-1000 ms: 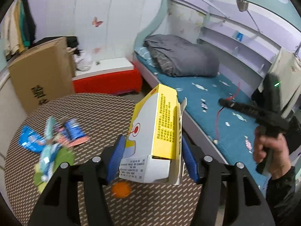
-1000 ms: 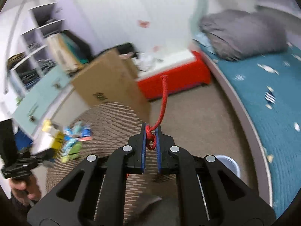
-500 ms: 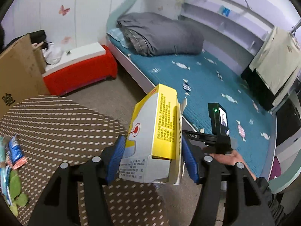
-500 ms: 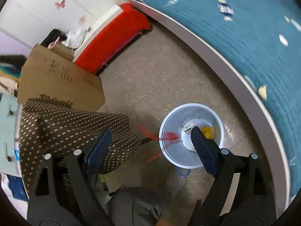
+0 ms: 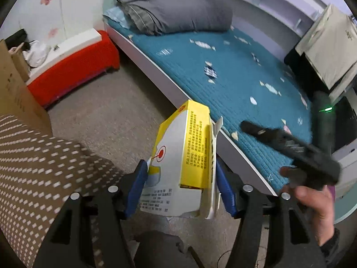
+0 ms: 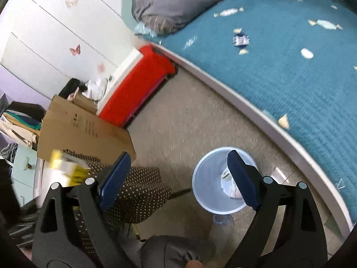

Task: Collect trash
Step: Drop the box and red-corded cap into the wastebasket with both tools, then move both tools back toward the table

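My left gripper (image 5: 179,187) is shut on a yellow and white carton (image 5: 185,163) and holds it upright over the floor, off the edge of the dotted table (image 5: 44,167). My right gripper (image 6: 178,178) is open and empty, above a pale blue waste bin (image 6: 207,178) on the floor; its right finger overlaps the bin's opening, where bits of trash lie. The right gripper also shows in the left wrist view (image 5: 290,147), blurred, over the bed edge. The carton shows blurred in the right wrist view (image 6: 64,167).
A bed with a teal quilt (image 5: 234,71) and grey bedding runs along the right. A red and white bench (image 6: 138,84) and a large cardboard box (image 6: 82,131) stand by the wall. The dotted table (image 6: 133,194) is left of the bin.
The right gripper opened and dropped the red string into the bin, then stayed above it. The left gripper swung right, away from the table, still holding the carton.
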### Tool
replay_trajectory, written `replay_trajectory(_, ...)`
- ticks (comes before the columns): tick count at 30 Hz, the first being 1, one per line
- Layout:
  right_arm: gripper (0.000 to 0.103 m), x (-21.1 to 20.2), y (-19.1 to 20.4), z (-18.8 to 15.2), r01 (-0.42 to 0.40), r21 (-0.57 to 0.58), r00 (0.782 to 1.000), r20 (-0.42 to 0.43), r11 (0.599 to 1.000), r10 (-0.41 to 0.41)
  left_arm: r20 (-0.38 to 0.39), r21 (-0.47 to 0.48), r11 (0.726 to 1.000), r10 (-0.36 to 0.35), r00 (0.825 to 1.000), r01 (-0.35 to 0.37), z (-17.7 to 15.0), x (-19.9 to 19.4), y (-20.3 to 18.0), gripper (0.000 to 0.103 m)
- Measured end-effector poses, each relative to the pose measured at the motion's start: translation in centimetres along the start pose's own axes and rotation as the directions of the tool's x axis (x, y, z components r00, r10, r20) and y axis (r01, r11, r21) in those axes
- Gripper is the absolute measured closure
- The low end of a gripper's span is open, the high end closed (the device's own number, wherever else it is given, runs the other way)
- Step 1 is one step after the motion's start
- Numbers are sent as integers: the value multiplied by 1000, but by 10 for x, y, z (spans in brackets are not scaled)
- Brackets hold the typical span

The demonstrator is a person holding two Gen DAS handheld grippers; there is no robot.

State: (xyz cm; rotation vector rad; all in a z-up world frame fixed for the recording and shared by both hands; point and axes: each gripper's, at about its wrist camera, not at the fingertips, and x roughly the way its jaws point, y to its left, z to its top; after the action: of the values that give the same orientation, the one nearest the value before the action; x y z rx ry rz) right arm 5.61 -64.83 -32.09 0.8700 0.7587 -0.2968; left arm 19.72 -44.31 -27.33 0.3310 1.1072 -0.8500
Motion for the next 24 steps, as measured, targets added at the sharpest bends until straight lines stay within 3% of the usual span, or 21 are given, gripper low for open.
replay_trajectory(2,16,-12,-1,3,4,-7,1000,25,1000,-4,-20,12,1000,10,1000,-10,3,12,-4,37)
replay_trajectory(4,15,-22,-2,4,10,-2,999,48,1000,-10,-44,33,999,31,999,-30,9,25,-9,13)
replay_trajectory(7,13,-32,-1,3,4,10,997,76,1000,-5,-63,46,995,86,994,-83,14,38,-11,13)
replay_trajectory(11,6,-43,6,-2,5,-4,995,103,1000,-5,-30,17,997,74,997,-74,12,24,-5,13)
replay_trajectory(17,6,-59,24,-13,13,-31,989,146,999,-9,69,11,996,92,993,-93,4,-24,-1,13)
replay_trajectory(24,6,-86,76,-27,8,-127,983,184,992,15,200,-3,992,121,972,-123,-18,-93,0,12)
